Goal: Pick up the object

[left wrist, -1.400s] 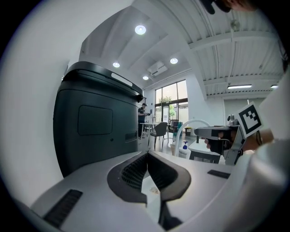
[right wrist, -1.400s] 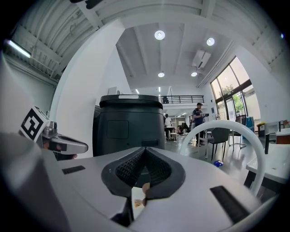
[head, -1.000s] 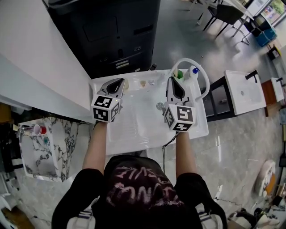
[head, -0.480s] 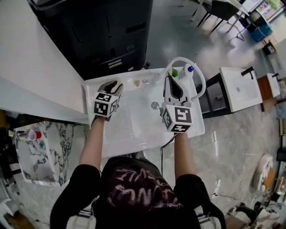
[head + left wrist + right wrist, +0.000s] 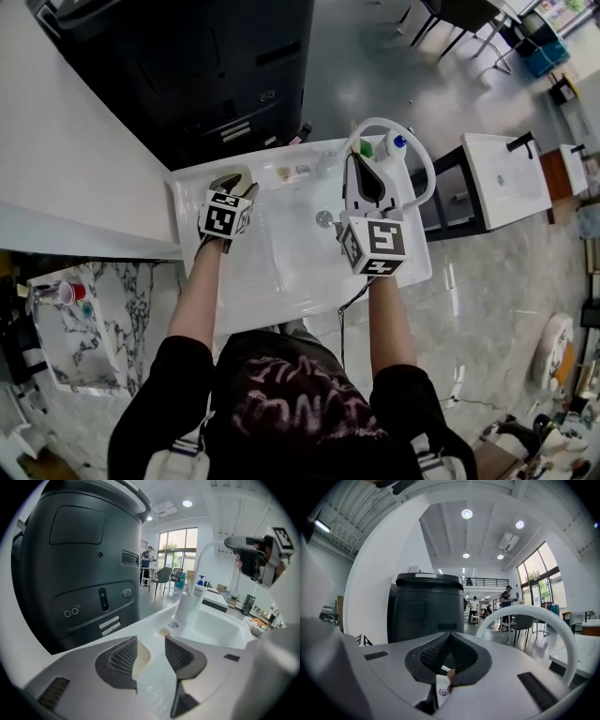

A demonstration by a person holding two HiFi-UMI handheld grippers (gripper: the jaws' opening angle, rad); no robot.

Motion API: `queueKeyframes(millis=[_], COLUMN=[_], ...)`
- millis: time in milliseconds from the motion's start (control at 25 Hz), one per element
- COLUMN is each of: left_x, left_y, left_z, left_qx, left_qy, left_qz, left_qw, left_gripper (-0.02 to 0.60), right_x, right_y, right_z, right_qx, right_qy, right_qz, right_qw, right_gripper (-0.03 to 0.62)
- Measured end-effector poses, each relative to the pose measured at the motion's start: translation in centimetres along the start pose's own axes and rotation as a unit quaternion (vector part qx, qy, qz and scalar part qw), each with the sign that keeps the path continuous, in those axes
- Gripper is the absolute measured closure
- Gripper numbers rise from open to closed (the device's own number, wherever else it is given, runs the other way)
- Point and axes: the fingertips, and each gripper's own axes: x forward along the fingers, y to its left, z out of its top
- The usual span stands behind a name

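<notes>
The left hand-held gripper, whose jaws have just been opening, is hanging released over a cream object lying on the sink ledge, off-centre toward one jaw. The right hand-held gripper is sitting clenched, empty. Closing off-centre risks skidding the object along the glossy ledge

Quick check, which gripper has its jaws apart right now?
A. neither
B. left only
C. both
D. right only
B: the left gripper has just been opening and its jaws stand apart, with a pale object showing in the gap, not gripped. The right gripper has its tips together.
</notes>
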Motion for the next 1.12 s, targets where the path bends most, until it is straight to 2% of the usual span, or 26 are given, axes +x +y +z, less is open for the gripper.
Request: queueKeyframes(millis=[320, 600, 760, 920, 1120], left_x=[3.6, 5.5, 5.8, 5.9, 5.9], left_y=[0.2, -0.4, -0.2, -0.1, -0.4], left_z=[-2.2, -3.9, -4.2, -4.4, -4.5], left_qx=[0.027, 0.039, 0.055, 0.089, 0.094], left_qy=[0.063, 0.1, 0.12, 0.137, 0.141], left_qz=[-0.008, -0.019, -0.007, 0.003, -0.005], left_qw=[0.9976, 0.994, 0.9912, 0.9866, 0.9856], left_gripper=[0.383, 0.385, 0.434, 0.496, 0.52], right_x=[0.6, 0.7, 0.7, 0.7, 0.9], right_y=[-0.8, -2.0, -2.3, -2.5, -2.3], right_z=[-1.3, -2.5, -2.7, -3.0, -3.1], right_qx=[0.0, -0.006, -0.005, -0.003, -0.002], right_qy=[0.021, 0.029, 0.032, 0.035, 0.034], right_qz=[-0.006, -0.019, -0.02, -0.022, -0.02], right_qw=[1.0, 0.999, 0.999, 0.999, 0.999], right_gripper=[0.579, 0.58, 0.579, 0.579, 0.579])
